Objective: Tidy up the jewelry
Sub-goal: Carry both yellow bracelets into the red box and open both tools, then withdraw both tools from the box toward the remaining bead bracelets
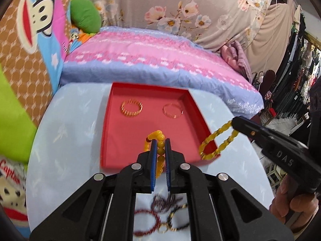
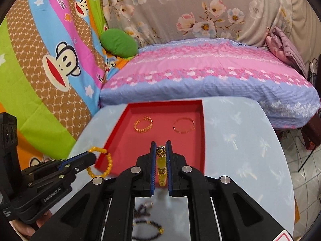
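Note:
My left gripper [image 1: 160, 141] is shut on a bracelet of round yellow beads [image 1: 160, 152] that loops out past its blue pads, above the near edge of a red tray [image 1: 124, 140]. The right wrist view shows that gripper [image 2: 94, 157] at the tray's near-left corner with the bead bracelet [image 2: 109, 161] hanging from it. My right gripper [image 2: 161, 143] is shut on a bracelet of clear yellow oval beads [image 2: 161, 165]. From the left wrist view it [image 1: 234, 123] holds this bracelet [image 1: 217, 142] dangling over the tray's near-right corner. Two gold bangles [image 1: 132, 108] [image 1: 173, 110] lie in the tray [image 2: 180, 150].
The tray sits on a round pale-blue table [image 1: 70, 130] beside a bed with a pink and blue cover [image 1: 160, 60]. More jewellery lies near the table's front edge: a dark red bracelet [image 1: 146, 221], a black one [image 2: 148, 229] and a small ring [image 1: 163, 229].

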Demonstrator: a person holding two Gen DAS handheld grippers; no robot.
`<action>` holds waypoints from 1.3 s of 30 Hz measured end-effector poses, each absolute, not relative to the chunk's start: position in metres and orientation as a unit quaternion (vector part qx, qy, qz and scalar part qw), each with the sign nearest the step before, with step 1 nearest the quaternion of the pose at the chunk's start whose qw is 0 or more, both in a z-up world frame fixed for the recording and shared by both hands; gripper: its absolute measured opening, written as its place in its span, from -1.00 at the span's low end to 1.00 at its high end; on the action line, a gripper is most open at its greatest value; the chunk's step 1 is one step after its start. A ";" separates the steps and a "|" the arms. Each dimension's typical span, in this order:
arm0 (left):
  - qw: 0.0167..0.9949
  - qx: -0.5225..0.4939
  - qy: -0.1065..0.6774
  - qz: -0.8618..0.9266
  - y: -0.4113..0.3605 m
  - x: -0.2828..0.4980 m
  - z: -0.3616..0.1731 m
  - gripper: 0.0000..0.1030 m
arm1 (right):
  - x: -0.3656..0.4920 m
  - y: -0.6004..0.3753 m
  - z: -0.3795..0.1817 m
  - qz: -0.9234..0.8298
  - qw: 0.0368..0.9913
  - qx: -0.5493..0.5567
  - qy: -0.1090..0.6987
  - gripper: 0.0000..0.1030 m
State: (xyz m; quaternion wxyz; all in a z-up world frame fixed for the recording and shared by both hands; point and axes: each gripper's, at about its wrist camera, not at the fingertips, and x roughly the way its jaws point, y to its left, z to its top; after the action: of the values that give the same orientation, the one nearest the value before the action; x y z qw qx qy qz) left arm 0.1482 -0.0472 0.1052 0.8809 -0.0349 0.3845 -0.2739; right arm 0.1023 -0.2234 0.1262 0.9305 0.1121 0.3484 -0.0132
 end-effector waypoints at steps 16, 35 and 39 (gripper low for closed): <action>0.840 -0.060 0.466 -0.273 -0.089 0.263 0.028 -0.86 | 0.216 -0.244 0.051 -0.012 0.893 0.167 0.417 -0.83; 0.878 0.070 0.443 -0.165 -0.093 0.261 0.003 -0.27 | 0.209 -0.251 0.022 -0.083 0.896 0.076 0.430 -0.40; 0.884 0.061 0.434 -0.164 -0.090 0.256 0.012 -0.26 | 0.198 -0.251 0.034 -0.079 0.901 0.082 0.418 -0.39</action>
State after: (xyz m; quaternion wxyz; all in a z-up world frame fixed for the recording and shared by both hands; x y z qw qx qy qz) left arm 0.2555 -0.0903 0.0125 0.8839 0.0606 0.4339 -0.1637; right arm 0.1980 -0.2506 0.0338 0.9011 0.0819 0.4183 -0.0794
